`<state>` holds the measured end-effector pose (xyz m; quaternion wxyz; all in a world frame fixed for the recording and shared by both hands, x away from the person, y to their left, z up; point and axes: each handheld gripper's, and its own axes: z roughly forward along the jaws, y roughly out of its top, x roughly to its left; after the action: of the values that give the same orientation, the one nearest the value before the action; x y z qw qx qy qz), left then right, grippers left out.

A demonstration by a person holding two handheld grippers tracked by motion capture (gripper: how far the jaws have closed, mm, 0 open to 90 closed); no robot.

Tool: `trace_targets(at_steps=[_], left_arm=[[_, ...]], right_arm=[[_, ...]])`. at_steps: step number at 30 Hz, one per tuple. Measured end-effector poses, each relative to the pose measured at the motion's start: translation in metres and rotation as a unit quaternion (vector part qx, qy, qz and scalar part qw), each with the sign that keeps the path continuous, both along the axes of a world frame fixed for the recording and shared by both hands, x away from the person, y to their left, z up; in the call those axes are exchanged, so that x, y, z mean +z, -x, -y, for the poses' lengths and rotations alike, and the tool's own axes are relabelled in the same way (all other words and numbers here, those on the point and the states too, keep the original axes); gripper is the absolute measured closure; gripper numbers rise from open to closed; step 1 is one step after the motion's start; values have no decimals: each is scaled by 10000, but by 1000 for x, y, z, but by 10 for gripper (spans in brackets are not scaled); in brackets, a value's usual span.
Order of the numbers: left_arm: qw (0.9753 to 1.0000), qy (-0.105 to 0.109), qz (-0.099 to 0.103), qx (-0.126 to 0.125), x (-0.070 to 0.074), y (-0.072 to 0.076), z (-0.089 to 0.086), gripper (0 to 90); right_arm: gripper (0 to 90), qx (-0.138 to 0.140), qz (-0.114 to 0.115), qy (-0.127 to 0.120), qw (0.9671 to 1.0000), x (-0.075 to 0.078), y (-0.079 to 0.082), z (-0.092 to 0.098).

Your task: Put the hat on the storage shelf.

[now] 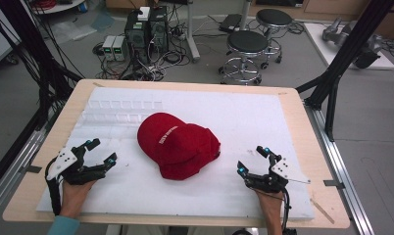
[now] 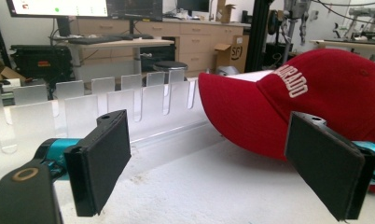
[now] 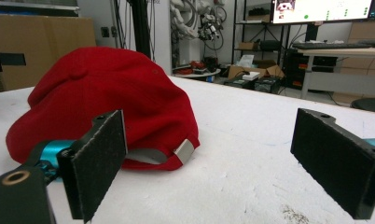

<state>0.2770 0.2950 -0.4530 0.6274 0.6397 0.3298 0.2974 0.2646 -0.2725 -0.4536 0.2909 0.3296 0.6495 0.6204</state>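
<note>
While the high view lays out the whole worktop (image 1: 303, 147), with a red cap (image 1: 178, 145) near the middle of its white sheet (image 1: 244, 112), the two gripper views give the close detail. The left claw (image 1: 101, 151) rests at the sheet's left side, well apart from the cap, its jaws spread wide with nothing between them; the right claw (image 1: 252, 159) sits at the right, also wide and holding nothing, nearer the cap but not touching it.

From the left gripper view, the cap (image 2: 316, 93) shows its brim pointing toward a clear rack (image 2: 106, 102) of upright slotted dividers, and white lettering on the crown (partly cut off, so hard to read in full). That rack's slots appear empty, though its clear plastic makes this hard to judge from above, where the rack (image 1: 121, 110) is only faint.

From the right gripper view, the cap's (image 3: 106, 93) back faces the camera, with its strap and metal buckle (image 3: 183, 151) lying on the sheet.
</note>
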Motion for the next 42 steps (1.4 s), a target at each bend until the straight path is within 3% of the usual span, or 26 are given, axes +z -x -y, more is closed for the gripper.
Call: trace_targets(at_steps=[17, 22, 23, 24, 25, 31, 34, 38, 39, 40, 41, 42], left_arm=[[9998, -90, -110, -137, 1, -2, 0, 146], [9998, -121, -111, -122, 1, -2, 1, 147], [9998, -101, -123, -106, 1, -2, 1, 147], [9998, -81, -144, -100, 1, -2, 0, 147], [9998, -58, -157, -102, 1, -3, 0, 146], [9998, -100, -129, -107, 1, -2, 1, 146], [9998, -106, -126, -110, 1, -2, 1, 147], [9998, -99, -139, -117, 1, -3, 1, 147], [9998, -99, -139, -117, 1, -3, 1, 146], [9998, -104, -144, -119, 1, -2, 1, 146], [9997, -113, -151, -128, 1, -2, 1, 147], [9997, -118, -144, -130, 1, -2, 1, 147]], right_arm=[[96, 25, -24, 17, 10000, 0, 0, -1], [96, 207, -59, 388, 9990, 3, -1, -10], [96, 466, -210, 560, 9971, 8, -3, -19], [96, 466, -210, 560, 9971, 8, -3, -19], [96, 622, -233, 773, 9948, 14, -4, -31], [97, 989, -219, 1020, 9896, 25, -5, -54], [96, 1184, -430, 949, 9875, 27, -9, -61], [97, 1379, -607, 1131, 9821, 36, -17, -69], [97, 1379, -607, 1131, 9821, 36, -17, -69], [97, 1440, -636, 1168, 9806, 39, -19, -71], [97, 1570, -708, 1325, 9761, 45, -25, -77], [97, 1618, -746, 1366, 9745, 46, -27, -79]])
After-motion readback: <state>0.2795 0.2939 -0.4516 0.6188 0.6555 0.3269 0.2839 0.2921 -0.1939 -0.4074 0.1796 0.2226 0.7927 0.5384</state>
